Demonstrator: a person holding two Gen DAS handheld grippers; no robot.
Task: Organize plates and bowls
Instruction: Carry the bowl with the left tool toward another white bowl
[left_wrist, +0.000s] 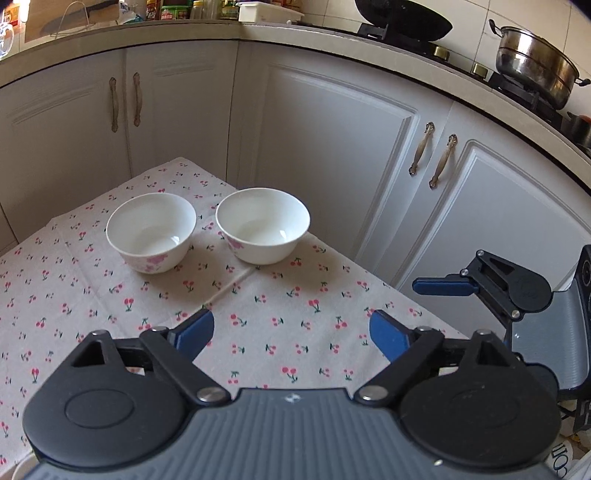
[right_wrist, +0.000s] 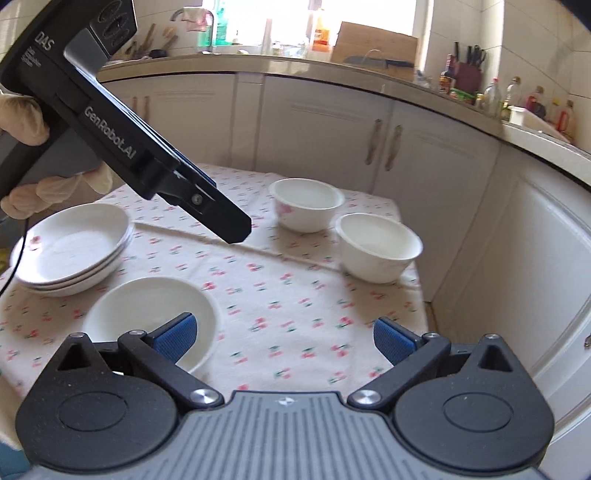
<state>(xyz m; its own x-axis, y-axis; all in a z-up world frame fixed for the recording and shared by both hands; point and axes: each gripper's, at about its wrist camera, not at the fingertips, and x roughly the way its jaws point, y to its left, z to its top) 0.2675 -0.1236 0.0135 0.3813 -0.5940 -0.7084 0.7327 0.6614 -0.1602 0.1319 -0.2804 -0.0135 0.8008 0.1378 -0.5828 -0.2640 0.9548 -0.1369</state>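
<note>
stack of white plates (right_wrist: 70, 251) at the table's (right_wrist: 280, 295) left, lone white bowl (right_wrist: 151, 317) near it, left tool (left_wrist: 291, 332) spread and empty, two flowered bowls (right_wrist: 306, 205) side by side (far right), right tool (right_wrist: 284, 336) spread, empty

Cherry-print tablecloth (left_wrist: 258, 295) spread over table, crease seen running across it. White cabinet doors (left_wrist: 332, 155) ranged behind, fitted with bronze-toned handles (left_wrist: 421, 148). Pale countertop (left_wrist: 207, 33) carried above doors. Black wok (left_wrist: 404, 18) and steel pot (left_wrist: 533, 66) set on stove at right. Jars and bottles (left_wrist: 177, 9) lined along back wall. In right wrist view: knife block (right_wrist: 469, 72), cardboard piece (right_wrist: 373, 46) propped by window, what may be cleaver (right_wrist: 380, 62) laid before it, blurred.
</note>
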